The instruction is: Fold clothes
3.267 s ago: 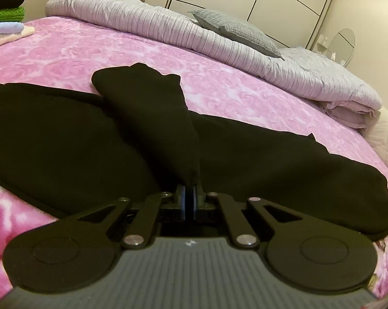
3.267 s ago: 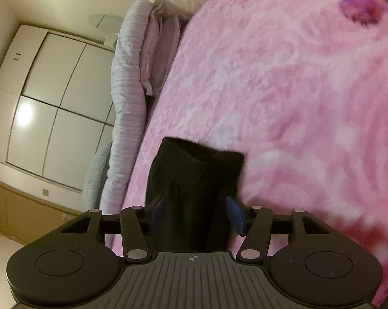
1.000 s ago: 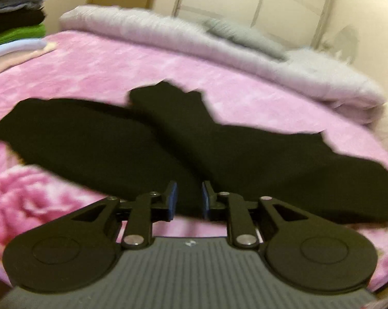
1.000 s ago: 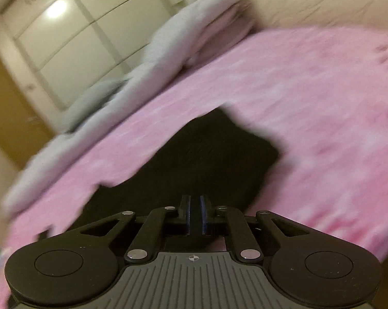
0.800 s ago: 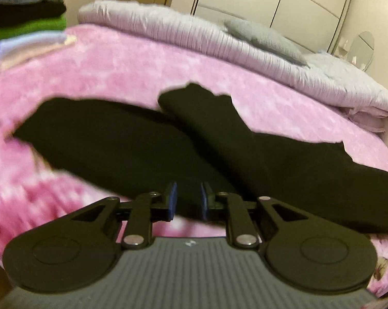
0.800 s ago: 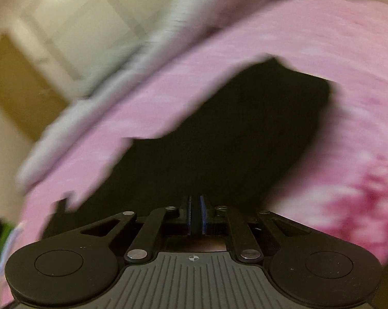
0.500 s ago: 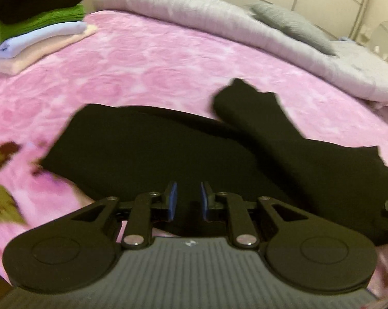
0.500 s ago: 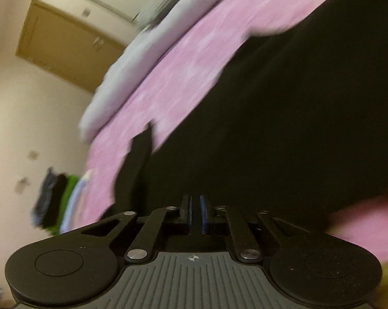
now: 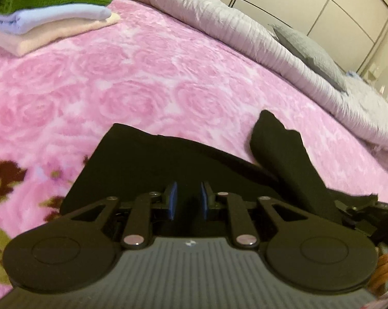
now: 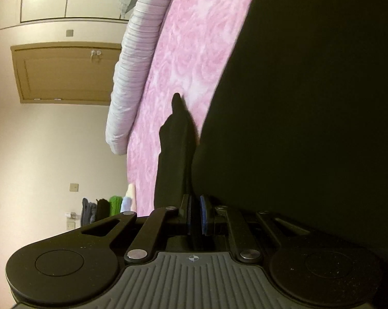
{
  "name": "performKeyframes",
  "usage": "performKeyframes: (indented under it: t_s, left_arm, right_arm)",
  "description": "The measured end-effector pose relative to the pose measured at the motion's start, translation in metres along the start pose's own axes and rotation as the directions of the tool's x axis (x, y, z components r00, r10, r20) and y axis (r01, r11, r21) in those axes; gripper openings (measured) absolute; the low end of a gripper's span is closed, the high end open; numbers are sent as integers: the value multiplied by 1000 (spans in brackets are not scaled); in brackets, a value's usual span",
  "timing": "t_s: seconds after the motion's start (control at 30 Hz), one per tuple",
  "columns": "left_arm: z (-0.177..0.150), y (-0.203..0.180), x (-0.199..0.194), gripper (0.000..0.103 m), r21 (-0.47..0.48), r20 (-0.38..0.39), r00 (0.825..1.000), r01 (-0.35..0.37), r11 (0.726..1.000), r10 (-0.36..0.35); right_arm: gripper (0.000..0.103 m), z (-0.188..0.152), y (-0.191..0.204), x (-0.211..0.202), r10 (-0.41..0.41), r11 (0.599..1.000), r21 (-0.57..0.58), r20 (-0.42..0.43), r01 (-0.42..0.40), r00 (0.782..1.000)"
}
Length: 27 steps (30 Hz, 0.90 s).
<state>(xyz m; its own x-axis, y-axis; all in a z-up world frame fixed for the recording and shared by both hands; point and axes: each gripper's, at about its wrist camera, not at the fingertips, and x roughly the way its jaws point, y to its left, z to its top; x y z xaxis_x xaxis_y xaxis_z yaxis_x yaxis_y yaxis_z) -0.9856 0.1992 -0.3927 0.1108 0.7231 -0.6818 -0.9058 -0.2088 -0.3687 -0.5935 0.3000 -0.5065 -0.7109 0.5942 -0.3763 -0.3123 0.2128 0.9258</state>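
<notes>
- Black garment lies spread on the near part of the pink rose-patterned bedspread. Its left edge sits just in front of the left gripper, and one sleeve is folded up over the body toward the right.
- Stack of folded clothes sits at the far left of the bed, well apart from the garment. A wide sweep of cloth toward that corner could knock it crooked.
- Left gripper hovers over the garment's near edge with its blue pads parted and nothing between them. If it closes where it is, it may pinch only the top layer or catch the bedspread's pile too, so the fold would come up uneven.
- Grey rolled duvet runs along the far side with a grey pillow on it. Both are clear of the work and pose little risk.
- Right gripper has its pads drawn nearly together. A strip of black cloth appears to run from them, but I cannot tell for sure whether they pinch it.
- In the right wrist view the scene is rolled sideways and the dark fabric fills the right half.
- If that grip is thin, I judge the cloth could slip out mid-carry and the fold collapse. Lifting one side alone could also drag the body and undo the folded sleeve.
</notes>
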Motion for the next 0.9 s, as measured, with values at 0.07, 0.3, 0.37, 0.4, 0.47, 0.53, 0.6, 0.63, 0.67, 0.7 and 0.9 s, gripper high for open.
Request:
performKeyframes:
  t_s: [0.07,0.3,0.37,0.4,0.47,0.53,0.6,0.63,0.67,0.7,0.9]
  left_arm:
    - [1,7,-2,14,-24,3,1000,11,1000,-11]
    - [-5,20,-13,14,-46,4,1000,22,999,-22]
    - [-6,20,-14,14,-48,9,1000,29,998,-28]
    - [-6,20,-14,14,-51,12,999,31,998,-31]
    - [-6,20,-15,14,-58,17,999,35,998,-34]
    - [-6,20,-17,14,-62,23,999,36,997,-34]
    - [-5,23,-21,14,-68,26,999,31,997,-30]
    - [-4,25,-23,14,-72,26,999,28,997,-26]
    - [-4,28,-25,14,-79,27,999,24,997,-22]
    - [-2,31,-28,14,-92,29,999,22,996,-20]
    - [3,53,-51,14,-155,71,997,-8,988,19]
  right_arm:
    - [9,1,0,6,24,999,24,40,-25,999]
    - [43,-9,-5,-9,60,995,65,134,-70,989]
    - [43,-13,3,-16,43,999,-1,110,-43,993]
    - [43,-13,8,-16,28,999,-38,95,-24,995]
    - [43,-11,14,-10,7,996,-88,73,-1,997]
    - [43,-8,19,1,-4,993,-118,57,10,998]
    - [42,-3,23,21,-26,991,-133,46,32,999]
    - [42,-2,26,32,-41,988,-150,40,46,998]
    - [22,-6,29,40,-58,983,-170,32,62,998]
    - [7,-11,34,47,-67,978,-195,29,72,997]
    - [6,-139,124,54,-106,468,-884,-30,23,994]
